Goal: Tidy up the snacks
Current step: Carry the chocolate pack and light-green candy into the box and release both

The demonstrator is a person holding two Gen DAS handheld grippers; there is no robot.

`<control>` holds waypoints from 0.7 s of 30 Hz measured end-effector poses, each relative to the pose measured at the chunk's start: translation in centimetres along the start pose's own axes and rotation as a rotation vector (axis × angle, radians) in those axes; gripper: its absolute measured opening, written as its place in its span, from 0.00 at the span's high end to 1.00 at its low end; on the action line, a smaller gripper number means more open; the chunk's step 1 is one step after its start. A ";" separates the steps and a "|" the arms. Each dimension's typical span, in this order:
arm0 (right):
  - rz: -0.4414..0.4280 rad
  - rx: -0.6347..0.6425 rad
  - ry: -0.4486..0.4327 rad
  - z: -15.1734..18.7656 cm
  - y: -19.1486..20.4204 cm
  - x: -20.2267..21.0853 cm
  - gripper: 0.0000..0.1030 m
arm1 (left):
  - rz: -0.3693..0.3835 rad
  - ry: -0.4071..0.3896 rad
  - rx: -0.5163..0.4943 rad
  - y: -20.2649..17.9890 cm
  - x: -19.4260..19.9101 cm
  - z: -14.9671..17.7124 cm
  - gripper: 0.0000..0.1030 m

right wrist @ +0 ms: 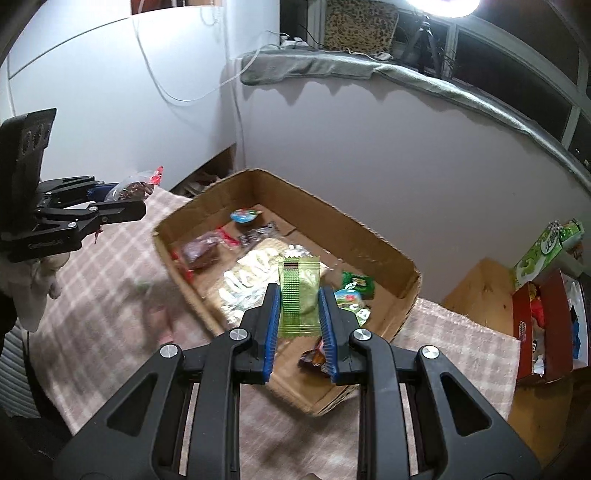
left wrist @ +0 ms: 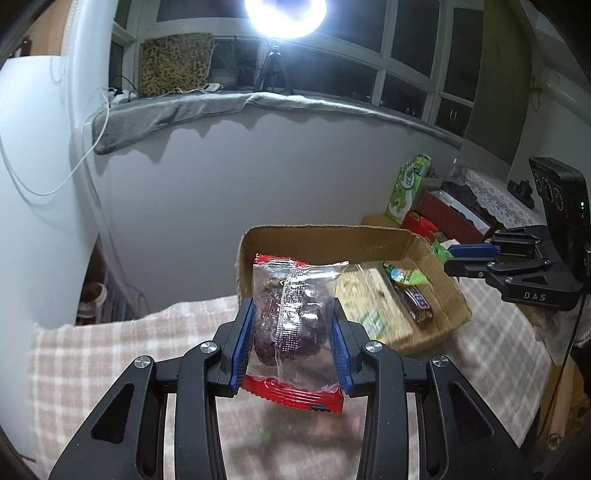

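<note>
Left wrist view puts your left tongs point(left wrist: 293, 325) closed on a clear packet with red ends point(left wrist: 295, 332), its blue pads pressing both sides of the dark brown snack inside. You hold the packet upright in the air, above the checked cloth point(left wrist: 110, 350) that covers the tabletop and just short of the near left corner of the cardboard box point(left wrist: 325, 240).

In the right wrist view, your right tongs point(right wrist: 298, 306) are narrowed onto a green wrapped snack point(right wrist: 298, 295), which stands upright between the blue pads over the near part of the box point(right wrist: 369, 240). You hold it in the air too, clear of the things below.

Inside the box lie several snacks: a second red-ended packet with a dark filling point(right wrist: 201, 253) at the left, a round blue-lidded cup point(right wrist: 243, 216) toward the far wall, a dark chocolate bar point(right wrist: 258, 232) beside it, a large pale bag point(right wrist: 247, 277) along the middle, and small green packets point(right wrist: 356, 286) at the right. A brown wrapper point(right wrist: 314, 358) shows just under your right pads.

Beyond the box, at the right, stand a red box point(right wrist: 546, 325) with its top open and a green carton point(right wrist: 543, 254) behind it. Across the far wall a grey towel point(left wrist: 177, 110) drapes over the window ledge, with a bright ring light point(left wrist: 284, 14) above.
</note>
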State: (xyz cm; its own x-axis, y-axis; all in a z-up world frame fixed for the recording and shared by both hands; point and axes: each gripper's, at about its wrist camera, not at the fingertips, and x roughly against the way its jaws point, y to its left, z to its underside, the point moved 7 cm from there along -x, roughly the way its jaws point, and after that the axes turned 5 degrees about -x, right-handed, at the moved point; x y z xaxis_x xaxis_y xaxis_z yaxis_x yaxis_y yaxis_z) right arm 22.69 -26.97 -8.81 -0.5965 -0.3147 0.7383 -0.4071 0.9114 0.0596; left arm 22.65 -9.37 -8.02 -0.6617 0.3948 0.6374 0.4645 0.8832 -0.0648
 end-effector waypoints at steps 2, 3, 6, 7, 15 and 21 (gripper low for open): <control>0.011 -0.006 0.007 -0.2 -0.8 -0.8 0.79 | 0.002 0.006 0.008 0.1 -0.7 -0.2 0.65; 0.015 -0.010 0.009 -0.3 -1.0 -1.0 0.79 | 0.002 0.008 0.011 0.1 -1.1 -0.4 0.65; 0.018 -0.028 0.021 -0.5 -2.0 -2.1 0.79 | 0.005 0.021 0.019 0.2 -2.1 -0.6 0.65; 0.019 -0.032 0.025 -0.5 -2.2 -2.4 0.79 | 0.005 0.025 0.020 0.2 -2.4 -0.6 0.65; 0.027 -0.053 0.054 -0.1 -3.6 -4.5 0.79 | 0.009 0.061 0.018 0.0 -4.4 -0.2 0.65; 0.029 -0.059 0.066 0.2 -3.9 -5.3 0.78 | 0.008 0.088 0.010 -0.3 -5.6 0.1 0.64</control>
State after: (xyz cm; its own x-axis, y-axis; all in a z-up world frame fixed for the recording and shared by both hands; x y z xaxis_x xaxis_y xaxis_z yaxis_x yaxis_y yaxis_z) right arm 27.28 -28.89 -13.07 -0.5603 -0.2714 0.7826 -0.3474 0.9347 0.0754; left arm 26.18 -11.88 -11.65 -0.6037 0.3783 0.7017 0.4631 0.8829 -0.0776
